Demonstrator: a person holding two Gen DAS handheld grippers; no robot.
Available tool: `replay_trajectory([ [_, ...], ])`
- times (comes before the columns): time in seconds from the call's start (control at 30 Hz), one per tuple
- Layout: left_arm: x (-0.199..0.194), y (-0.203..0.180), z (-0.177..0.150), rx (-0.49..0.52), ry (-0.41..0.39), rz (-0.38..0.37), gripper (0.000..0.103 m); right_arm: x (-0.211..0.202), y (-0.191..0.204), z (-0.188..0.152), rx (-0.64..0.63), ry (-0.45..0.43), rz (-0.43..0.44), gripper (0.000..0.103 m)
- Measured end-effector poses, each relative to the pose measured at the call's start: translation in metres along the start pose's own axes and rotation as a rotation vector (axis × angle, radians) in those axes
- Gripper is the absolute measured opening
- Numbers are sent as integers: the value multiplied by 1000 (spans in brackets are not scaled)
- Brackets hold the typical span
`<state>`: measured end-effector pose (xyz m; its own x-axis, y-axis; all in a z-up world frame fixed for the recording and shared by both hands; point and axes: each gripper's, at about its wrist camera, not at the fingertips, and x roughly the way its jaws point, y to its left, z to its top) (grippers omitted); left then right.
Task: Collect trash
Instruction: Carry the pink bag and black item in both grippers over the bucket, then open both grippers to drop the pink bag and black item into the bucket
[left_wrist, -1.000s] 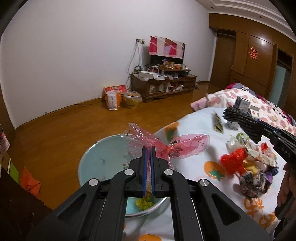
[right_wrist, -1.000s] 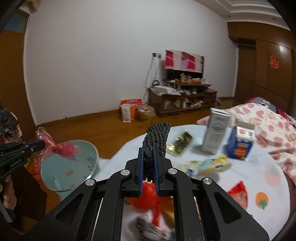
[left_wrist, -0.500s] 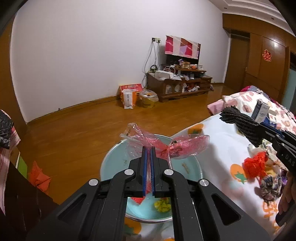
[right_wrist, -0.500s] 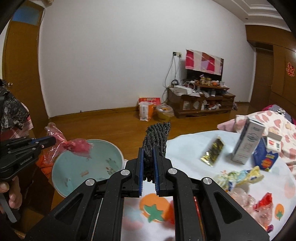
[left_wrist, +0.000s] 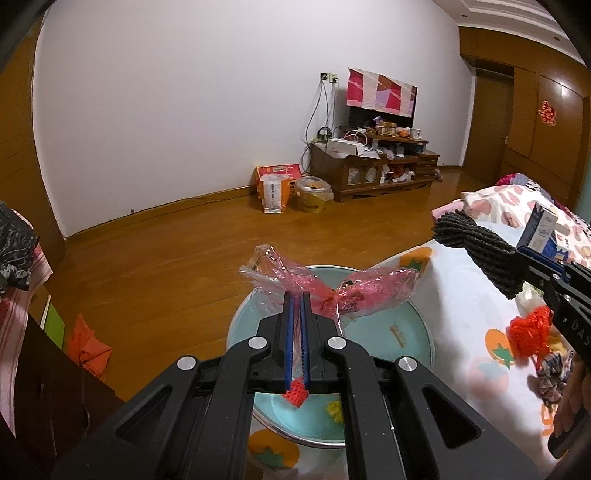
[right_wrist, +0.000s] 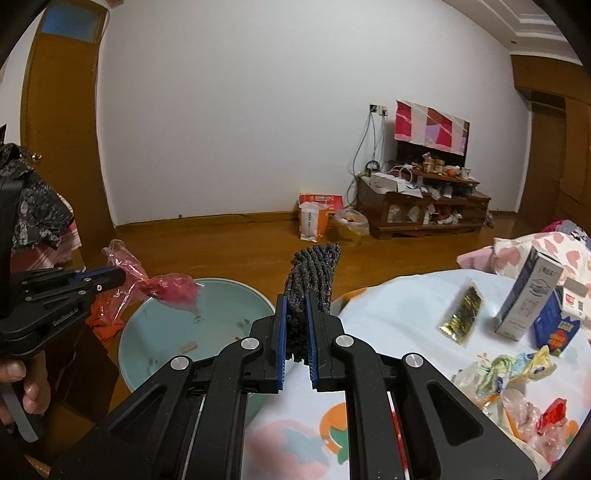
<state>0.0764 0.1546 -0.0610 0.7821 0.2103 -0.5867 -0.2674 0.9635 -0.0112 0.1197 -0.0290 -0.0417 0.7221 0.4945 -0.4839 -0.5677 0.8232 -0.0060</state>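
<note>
Pinching a red wrapper (left_wrist: 343, 291) over the basin (left_wrist: 413, 332), left tongs (left_wrist: 295, 295) risked it clinging on release; right tongs (right_wrist: 295, 314), clamping a dark cloth (right_wrist: 314, 273), hung nearer the basin's right rim and might have dropped it short.

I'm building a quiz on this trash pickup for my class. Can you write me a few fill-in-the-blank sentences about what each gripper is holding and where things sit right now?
1. The left gripper is shut on a crumpled ____ plastic wrapper.
2. That wrapper hangs over the light blue ____.
3. The right gripper is shut on a dark ____ cloth.
4. The gold foil packet lies on the tablecloth beside a tall upright ____.

Missing words: pink; basin; knitted; carton
</note>
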Motion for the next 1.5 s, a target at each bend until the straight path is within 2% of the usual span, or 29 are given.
replay_trajectory([
  [0.77, 3, 7, 1, -18, 1, 64, 3, 15, 22, 4, -46, 5, 63, 11],
  [1.5, 5, 7, 0, -24, 7, 73, 3, 15, 28, 3, -76, 10, 97, 11],
])
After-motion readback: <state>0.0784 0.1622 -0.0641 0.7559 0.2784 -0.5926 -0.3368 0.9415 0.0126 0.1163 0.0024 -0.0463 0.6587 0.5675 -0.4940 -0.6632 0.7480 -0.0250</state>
